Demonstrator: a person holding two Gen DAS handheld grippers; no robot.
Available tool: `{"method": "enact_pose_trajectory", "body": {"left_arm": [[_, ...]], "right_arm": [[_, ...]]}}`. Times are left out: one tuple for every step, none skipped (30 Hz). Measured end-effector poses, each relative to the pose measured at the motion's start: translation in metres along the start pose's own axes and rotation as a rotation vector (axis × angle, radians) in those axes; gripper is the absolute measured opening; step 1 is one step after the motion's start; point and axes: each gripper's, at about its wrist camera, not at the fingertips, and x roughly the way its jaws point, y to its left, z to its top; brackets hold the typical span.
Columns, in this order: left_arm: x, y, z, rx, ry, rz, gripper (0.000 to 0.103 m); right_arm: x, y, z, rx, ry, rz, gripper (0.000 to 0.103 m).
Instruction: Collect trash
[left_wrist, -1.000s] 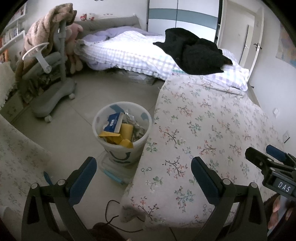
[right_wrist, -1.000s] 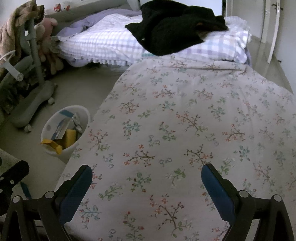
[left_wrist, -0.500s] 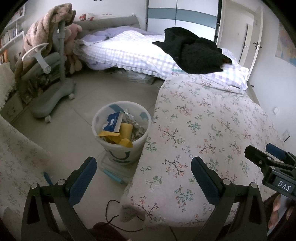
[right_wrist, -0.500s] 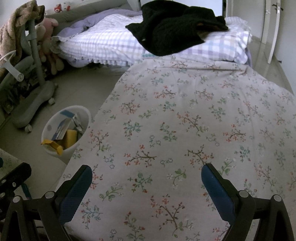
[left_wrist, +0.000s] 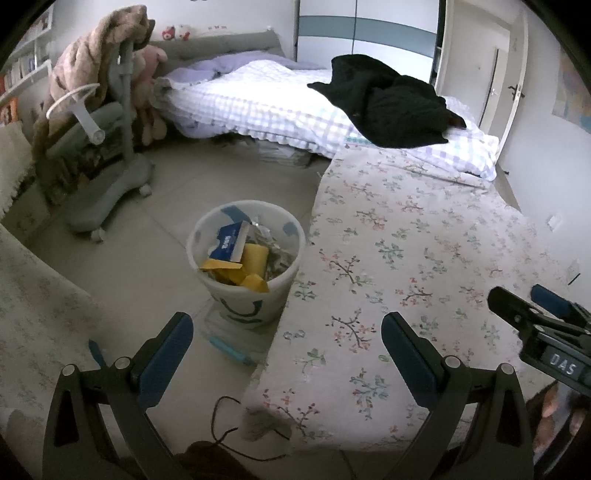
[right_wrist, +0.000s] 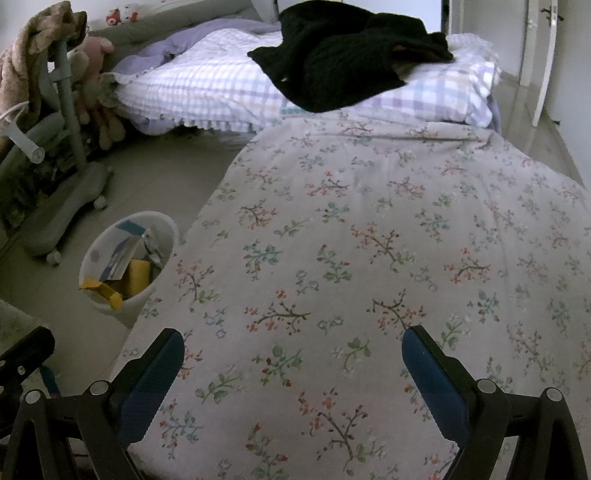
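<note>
Spread wide and empty on both grippers: left gripper (left_wrist: 284, 332) above the floor edge, right gripper (right_wrist: 291, 347) over the flowered cloth (right_wrist: 369, 240). Left of that cloth, on the floor, white bin (left_wrist: 245, 258) packed with trash: blue carton (left_wrist: 229, 245), yellow card scraps (left_wrist: 240, 271), crumpled wrappers. Probably light, crushable, loosely heaped; best pinched at a stiff card edge or lifted by the bin rim.

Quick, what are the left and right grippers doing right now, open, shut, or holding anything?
Left gripper: open, holding nothing.
Right gripper: open, holding nothing, over the floral cloth.
</note>
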Motion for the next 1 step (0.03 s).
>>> {"method": "enact_pose_trajectory", "body": {"left_arm": [[0.0016,0.0011,0.0015,-0.005,0.009,-0.007,0.103]], "right_arm": [[0.0004,-0.0003,0.0002,0.001,-0.006,0.003,0.098]]}}
